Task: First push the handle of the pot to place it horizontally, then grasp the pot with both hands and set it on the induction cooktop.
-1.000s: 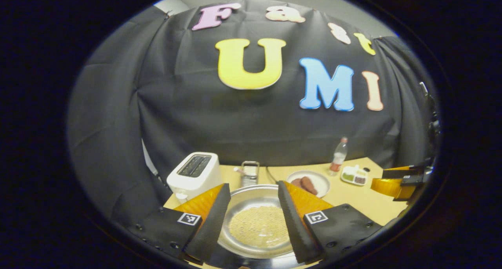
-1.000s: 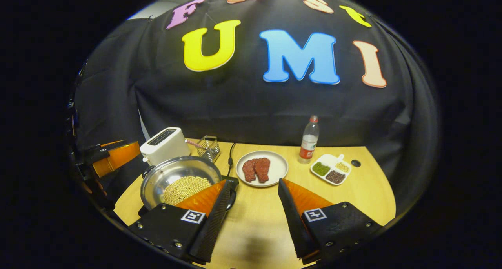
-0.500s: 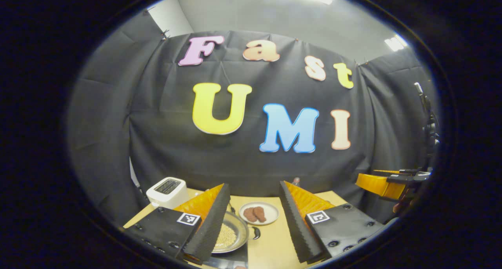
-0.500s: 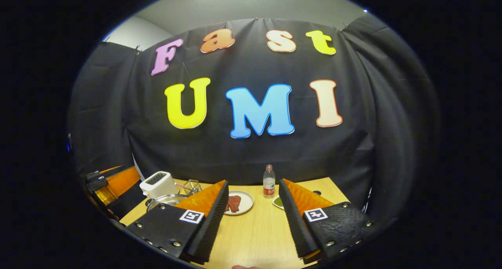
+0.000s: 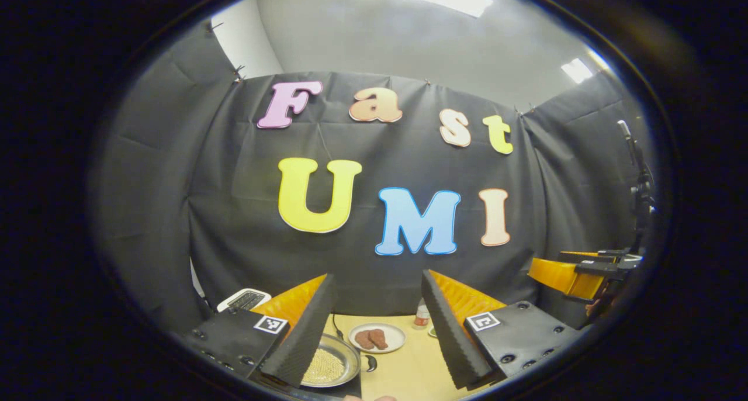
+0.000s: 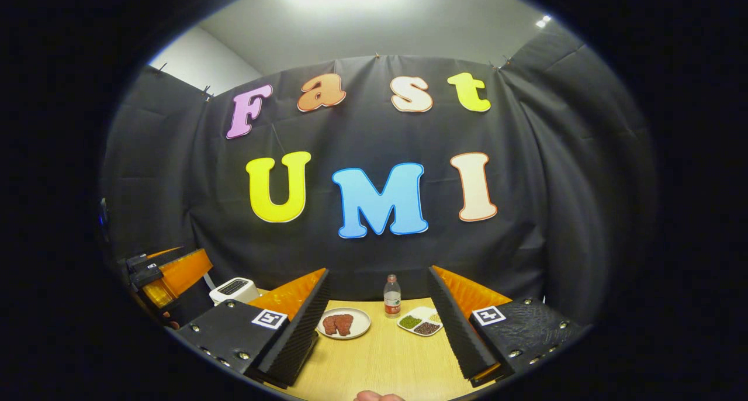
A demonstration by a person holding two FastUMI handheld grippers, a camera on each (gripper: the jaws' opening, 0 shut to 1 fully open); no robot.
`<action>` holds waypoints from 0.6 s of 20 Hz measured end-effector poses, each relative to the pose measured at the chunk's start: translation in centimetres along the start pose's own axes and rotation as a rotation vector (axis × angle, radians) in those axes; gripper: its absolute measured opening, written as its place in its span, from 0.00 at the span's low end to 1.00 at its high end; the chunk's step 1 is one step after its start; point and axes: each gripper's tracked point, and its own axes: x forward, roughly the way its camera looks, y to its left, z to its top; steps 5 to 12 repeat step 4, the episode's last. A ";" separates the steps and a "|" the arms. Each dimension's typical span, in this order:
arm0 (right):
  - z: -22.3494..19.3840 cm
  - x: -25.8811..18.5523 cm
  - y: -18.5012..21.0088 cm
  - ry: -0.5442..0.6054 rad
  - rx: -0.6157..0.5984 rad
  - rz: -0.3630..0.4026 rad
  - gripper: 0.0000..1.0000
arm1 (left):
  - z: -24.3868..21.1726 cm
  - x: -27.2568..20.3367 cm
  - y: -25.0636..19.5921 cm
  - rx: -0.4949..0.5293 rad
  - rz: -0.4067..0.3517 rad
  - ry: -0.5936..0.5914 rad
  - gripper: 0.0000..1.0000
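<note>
1. Since the round steel pot of pale beans (image 5: 327,366) sits on the dark flat cooktop (image 5: 345,387), we judge the task done.
2. We hold left gripper (image 5: 374,331) & right gripper (image 6: 377,325) wide, empty, above the table.

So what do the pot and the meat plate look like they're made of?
Pot: likely stainless steel, with a shiny silver-grey rim and inner wall that catch the light. Plate: pale, smooth and evenly glossy, so probably glazed ceramic, though melamine would look the same.

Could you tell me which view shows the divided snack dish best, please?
The right gripper view: the divided snack dish lies whole on the table between the open fingers. In the left gripper view just a sliver of it peeks beside the bottle.
</note>
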 end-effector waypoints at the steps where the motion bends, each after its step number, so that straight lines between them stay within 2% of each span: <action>1: 0.1 -0.1 0.0 -0.002 -0.001 -0.003 0.99 | 0.3 0.0 0.1 0.000 0.003 -0.003 0.99; 12: 0.5 -0.2 0.4 -0.004 -0.005 -0.012 0.99 | 0.3 -0.2 0.7 0.002 0.011 0.001 0.99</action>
